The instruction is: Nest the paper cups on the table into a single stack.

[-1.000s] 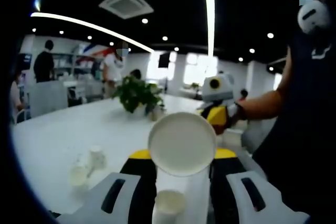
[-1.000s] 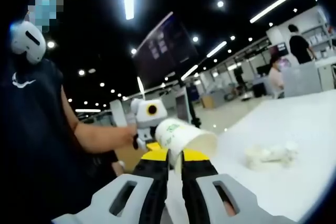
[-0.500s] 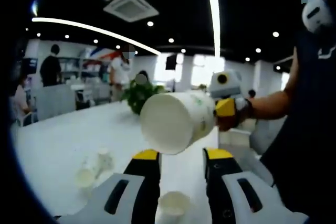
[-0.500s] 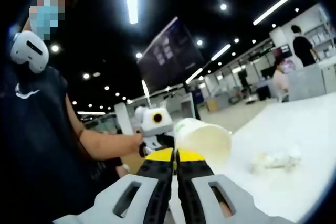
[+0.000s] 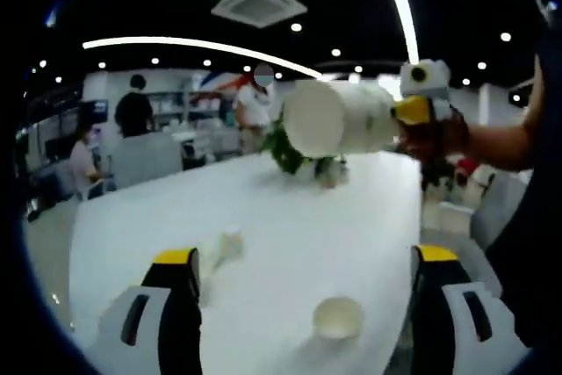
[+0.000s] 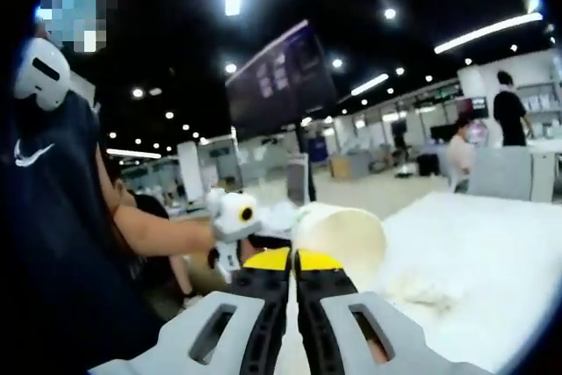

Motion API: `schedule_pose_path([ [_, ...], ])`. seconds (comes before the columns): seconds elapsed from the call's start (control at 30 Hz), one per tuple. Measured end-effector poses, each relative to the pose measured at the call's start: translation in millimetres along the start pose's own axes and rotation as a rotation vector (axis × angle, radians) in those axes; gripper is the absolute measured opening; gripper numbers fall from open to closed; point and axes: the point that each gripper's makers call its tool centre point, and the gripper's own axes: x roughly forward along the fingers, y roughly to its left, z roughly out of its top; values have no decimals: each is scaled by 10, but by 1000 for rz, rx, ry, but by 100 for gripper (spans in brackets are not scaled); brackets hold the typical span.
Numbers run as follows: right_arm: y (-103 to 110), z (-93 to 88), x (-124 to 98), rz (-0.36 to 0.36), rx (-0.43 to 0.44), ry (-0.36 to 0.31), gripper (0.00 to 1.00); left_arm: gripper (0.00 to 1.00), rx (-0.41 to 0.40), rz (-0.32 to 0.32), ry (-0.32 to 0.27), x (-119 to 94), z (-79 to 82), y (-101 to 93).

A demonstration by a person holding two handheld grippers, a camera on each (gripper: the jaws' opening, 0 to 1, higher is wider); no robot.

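Right tool [image 6: 293, 256] over white table [image 5: 290, 217]

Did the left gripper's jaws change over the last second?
Yes. The left gripper let go of the paper cup and opened wide; the right gripper now holds that cup above the table.

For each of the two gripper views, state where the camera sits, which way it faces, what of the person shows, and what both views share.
Left gripper view: rides on the left gripper, jaws wide apart, facing along the white table; the person's forearm at right.
Right gripper view: rides on the right gripper, facing the person's torso and arm, jaws shut on the paper cup.
Shared: the same paper cup, the table, and each other's gripper.
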Motion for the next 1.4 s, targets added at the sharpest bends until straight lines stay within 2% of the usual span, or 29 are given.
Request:
schedule_pose_path([
  [0.1,-7,101,14,2,-64,44,0,98,-25,112,2,-89,-130,194],
  [0.17,0,133,38,6,-99,84,0,98,-27,137,12,-140,-212,217],
  [0.33,8,120,102,26,-149,174,0,98,-8,116,59,-249,-500,18],
  [0.4,8,103,120,31,-162,210,0,98,7,142,55,-293,-548,27],
  [0.5,-2,77,144,33,-189,266,0,98,-29,151,40,-344,-611,20],
  [0.53,-67,13,126,5,-185,327,0,98,-33,152,37,-358,-638,4],
  [0.73,-151,-132,122,-5,-257,505,0,98,-64,150,16,-390,-760,-80],
  [0.87,-130,-157,128,6,-317,588,0,98,-54,156,-10,-408,-825,-143],
  [0.93,-118,-166,131,11,-336,626,0,98,-91,144,-20,-404,-869,-173],
  [1.1,-50,-266,91,48,-414,785,0,98,-97,168,-7,-387,-978,-197],
  [1.23,18,-336,79,78,-436,882,0,98,-27,204,63,-391,-1126,-165],
  [1.33,21,-390,53,95,-482,980,0,98,-36,193,46,-381,-1089,-187],
  [1.4,30,-398,57,104,-499,1021,0,98,-46,200,49,-387,-1103,-174],
])
